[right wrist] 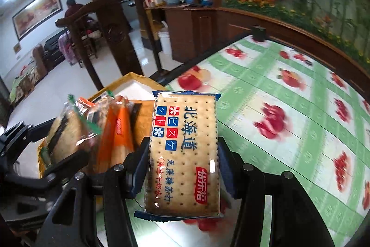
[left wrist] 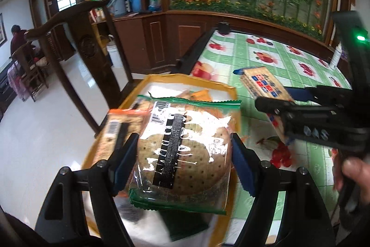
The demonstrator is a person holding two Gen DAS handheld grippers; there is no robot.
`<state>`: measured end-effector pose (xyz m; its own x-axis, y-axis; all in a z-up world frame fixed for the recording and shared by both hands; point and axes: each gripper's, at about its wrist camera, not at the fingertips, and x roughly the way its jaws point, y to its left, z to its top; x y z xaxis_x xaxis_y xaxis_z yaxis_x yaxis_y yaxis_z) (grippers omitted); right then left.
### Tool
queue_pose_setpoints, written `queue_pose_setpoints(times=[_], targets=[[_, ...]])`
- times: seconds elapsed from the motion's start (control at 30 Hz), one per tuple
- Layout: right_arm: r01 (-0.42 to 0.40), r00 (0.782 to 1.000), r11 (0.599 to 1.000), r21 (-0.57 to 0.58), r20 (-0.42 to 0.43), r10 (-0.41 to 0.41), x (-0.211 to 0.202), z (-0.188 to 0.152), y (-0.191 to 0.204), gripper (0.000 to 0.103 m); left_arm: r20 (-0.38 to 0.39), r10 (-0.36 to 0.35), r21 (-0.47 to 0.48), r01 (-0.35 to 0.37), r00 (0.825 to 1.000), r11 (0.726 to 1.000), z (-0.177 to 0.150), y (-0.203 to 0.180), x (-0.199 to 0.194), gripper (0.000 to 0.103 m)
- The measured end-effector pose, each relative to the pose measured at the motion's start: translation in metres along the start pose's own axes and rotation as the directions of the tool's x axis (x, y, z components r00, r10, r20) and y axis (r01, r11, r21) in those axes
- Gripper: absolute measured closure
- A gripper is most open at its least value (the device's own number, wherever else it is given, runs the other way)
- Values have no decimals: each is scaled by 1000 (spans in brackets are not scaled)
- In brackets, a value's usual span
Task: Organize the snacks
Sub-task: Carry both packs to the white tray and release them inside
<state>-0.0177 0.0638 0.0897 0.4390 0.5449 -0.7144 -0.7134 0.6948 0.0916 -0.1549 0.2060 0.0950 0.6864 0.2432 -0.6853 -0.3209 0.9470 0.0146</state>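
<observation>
Left tool [left wrist: 185,154] grips green-edged clear cracker pack [left wrist: 182,149] over yellow cardboard box [left wrist: 231,90]; right tool [right wrist: 182,168] clamps blue-edged cracker packet [right wrist: 182,154]. Risk: tools colliding, crackers crushed.

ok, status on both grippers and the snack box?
Left gripper shut on green-edged cracker pack, over the yellow box. Right gripper shut on blue-edged cracker pack, above the tablecloth. Nothing in the way.

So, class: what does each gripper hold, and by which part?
The left gripper clamps the green-edged clear packet of round brown crackers by its two sides. The right gripper clamps the blue-edged packet of rectangular soda crackers by its long edges.
</observation>
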Motion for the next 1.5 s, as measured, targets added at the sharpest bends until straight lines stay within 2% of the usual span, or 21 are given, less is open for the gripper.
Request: queue_pose_setpoints(times=[0.23, 0.57, 0.87, 0.93, 1.0, 1.07, 1.13, 1.33, 1.5], targets=[[-48, 998, 997, -53, -43, 45, 37, 17, 20, 48, -50, -16, -53, 14, 999, 998, -19, 28, 3, 26], [-65, 993, 991, -116, -103, 53, 79, 33, 33, 48, -64, -38, -62, 34, 997, 997, -29, 33, 2, 26], [-97, 991, 983, -156, -103, 82, 86, 39, 51, 46, -56, -2, -44, -1, 998, 999, -33, 27, 1, 26], [-80, 993, 980, -183, -105, 62, 89, 38, 56, 45, -47, 16, -46, -18, 999, 999, -34, 26, 2, 26], [-72, 995, 982, -176, -82, 58, 86, 37, 56, 42, -40, 22, -54, -24, 999, 998, -35, 26, 2, 25], [-61, 997, 985, -163, -66, 51, 81, 38, 53, 29, -33, 28, -61, -30, 999, 998, -36, 24, 2, 25], [-47, 998, 987, -154, -50, 39, 76, 38, 50, 23, -28, 37, -67, -39, 999, 997, -36, 22, 3, 22], [-13, 1000, 991, -133, -19, 10, 62, 31, 47, 23, -4, 61, -74, -61, 998, 995, -37, 21, 0, 16], [19, 1000, 993, -114, 20, -17, 51, 23, 45, 23, 0, 68, -78, -67, 998, 995, -36, 20, 0, 15]])
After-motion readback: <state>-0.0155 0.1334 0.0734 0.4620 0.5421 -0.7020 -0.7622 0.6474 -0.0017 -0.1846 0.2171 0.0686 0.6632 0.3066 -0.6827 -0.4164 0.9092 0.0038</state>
